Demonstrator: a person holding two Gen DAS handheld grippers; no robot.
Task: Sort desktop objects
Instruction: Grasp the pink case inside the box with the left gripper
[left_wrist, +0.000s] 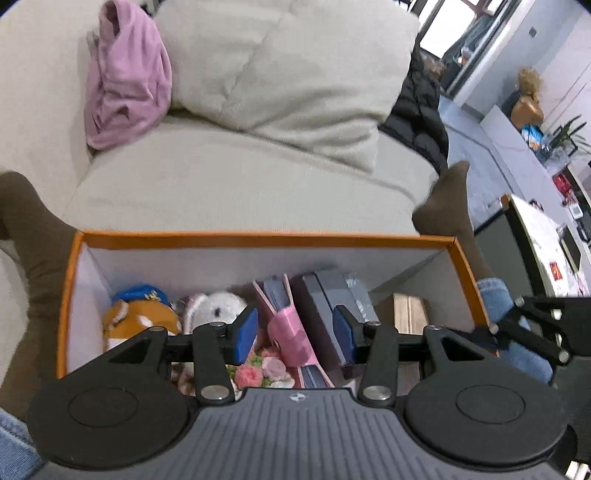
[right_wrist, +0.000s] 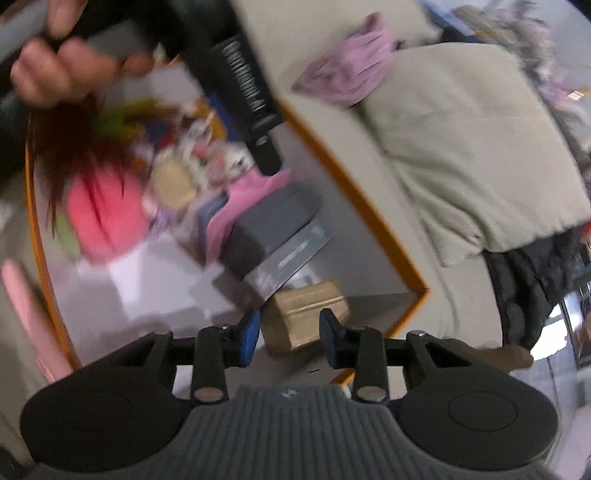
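An orange-rimmed box (left_wrist: 258, 238) with white walls holds the sorted items: an orange plush with a blue cap (left_wrist: 138, 314), a white plush (left_wrist: 218, 304), a pink case (left_wrist: 291, 334), grey boxes (left_wrist: 332, 299) and a small cardboard box (left_wrist: 408, 312). My left gripper (left_wrist: 295, 334) is open and empty above the pink case. My right gripper (right_wrist: 290, 338) is open and empty over the cardboard box (right_wrist: 308, 315), near the orange box's corner (right_wrist: 421, 290). The grey boxes (right_wrist: 273, 229) and a pink plush (right_wrist: 107, 218) show blurred there.
The box rests on a beige sofa (left_wrist: 240, 184) with a cushion (left_wrist: 288, 70), a pink garment (left_wrist: 125, 74) and a black jacket (left_wrist: 421, 107). Brown-socked feet (left_wrist: 447, 206) flank the box. A hand (right_wrist: 62, 70) holds the other gripper's handle.
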